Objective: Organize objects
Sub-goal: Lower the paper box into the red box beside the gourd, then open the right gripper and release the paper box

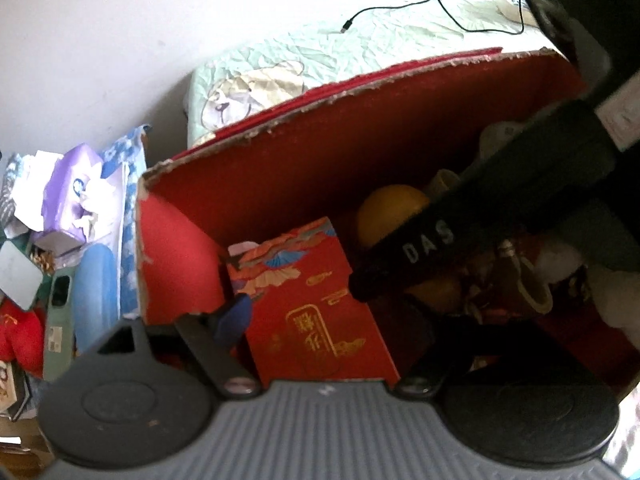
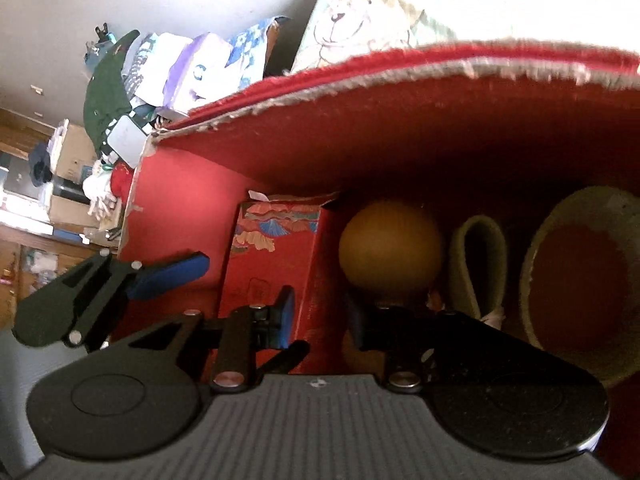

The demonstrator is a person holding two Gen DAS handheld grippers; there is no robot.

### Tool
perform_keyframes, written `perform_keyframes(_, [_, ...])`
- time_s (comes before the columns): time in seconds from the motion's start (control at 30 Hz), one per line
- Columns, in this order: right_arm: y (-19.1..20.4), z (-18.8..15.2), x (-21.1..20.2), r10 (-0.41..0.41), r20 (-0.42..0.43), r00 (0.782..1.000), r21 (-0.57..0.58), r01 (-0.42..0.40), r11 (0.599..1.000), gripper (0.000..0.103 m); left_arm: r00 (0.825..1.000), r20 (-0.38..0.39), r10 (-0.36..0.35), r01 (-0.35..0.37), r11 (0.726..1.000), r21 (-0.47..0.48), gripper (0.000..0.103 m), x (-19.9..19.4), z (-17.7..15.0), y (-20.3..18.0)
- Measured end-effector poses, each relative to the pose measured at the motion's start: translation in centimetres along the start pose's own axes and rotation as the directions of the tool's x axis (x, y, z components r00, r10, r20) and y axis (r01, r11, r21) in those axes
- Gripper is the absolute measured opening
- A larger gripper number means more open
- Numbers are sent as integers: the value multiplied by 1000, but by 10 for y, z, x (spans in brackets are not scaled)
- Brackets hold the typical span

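A big red cardboard box (image 1: 320,148) with torn edges holds a small red gift box (image 1: 320,304) with gold characters, an orange ball (image 1: 390,210) and a slipper. My left gripper (image 1: 320,320) has its jaws on either side of the small gift box, which stands in the big box's left corner. In the right wrist view, my right gripper (image 2: 320,316) is inside the big box (image 2: 400,136), open, straddling the gift box's (image 2: 272,264) right edge just below the ball (image 2: 390,256). The left gripper's blue finger (image 2: 172,274) shows at the left.
The other gripper's black body (image 1: 480,216) marked DAS crosses the left wrist view. A slipper (image 2: 580,280) and strap (image 2: 476,264) lie right of the ball. Clutter of tissue packs (image 1: 76,192) and bags sits left of the box. A bed (image 1: 320,52) with a cable lies behind.
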State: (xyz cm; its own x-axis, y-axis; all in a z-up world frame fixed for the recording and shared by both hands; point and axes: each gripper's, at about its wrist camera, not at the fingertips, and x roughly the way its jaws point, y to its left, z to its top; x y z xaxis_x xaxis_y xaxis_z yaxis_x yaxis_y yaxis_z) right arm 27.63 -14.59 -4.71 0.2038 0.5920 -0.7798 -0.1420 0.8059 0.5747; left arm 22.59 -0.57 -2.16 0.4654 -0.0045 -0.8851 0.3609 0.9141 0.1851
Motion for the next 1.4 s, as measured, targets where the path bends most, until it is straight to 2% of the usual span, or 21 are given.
perform_keyframes(0.23, [1,-5,-11,-88,31,996,-28,88,996,33,1000,7,3,-3,1000,6,80,2,4,-2])
perform_keyframes(0.3, [-2,-7,-16,-100,37,994,-17,100,995,33,1000,-3,-17,17,1000,12,73,4,4,-6])
perform_keyframes(0.5, [-11,-21,-29,-147,62,987,6,147,989,33,999,-9,-45,45,999,23,73,3,4,-17])
perform_keyframes(0.6, [-14,-27,-32,-187,78,979,5,187,982,33,999,-8,-36,37,999,28,75,4,5,-20])
perform_keyframes(0.7, [-14,-30,-36,-191,104,976,15,191,982,32,999,-9,-38,38,999,25,76,5,6,-20])
perform_keyframes(1.03, [-9,-47,-48,-257,179,950,35,254,966,33,1000,-22,-22,22,1000,-21,78,4,5,-18])
perform_keyframes(1.13, [-8,-52,-51,-292,201,935,49,289,956,36,999,-33,-36,34,999,-41,78,4,1,-18])
perform_keyframes(1.3, [-9,-59,-54,-312,215,925,71,304,950,36,998,-48,-32,29,997,-72,78,4,-4,-18])
perform_keyframes(1.4, [-5,-64,-56,-340,230,912,69,333,940,36,999,-41,-29,25,996,-87,78,0,-6,-17])
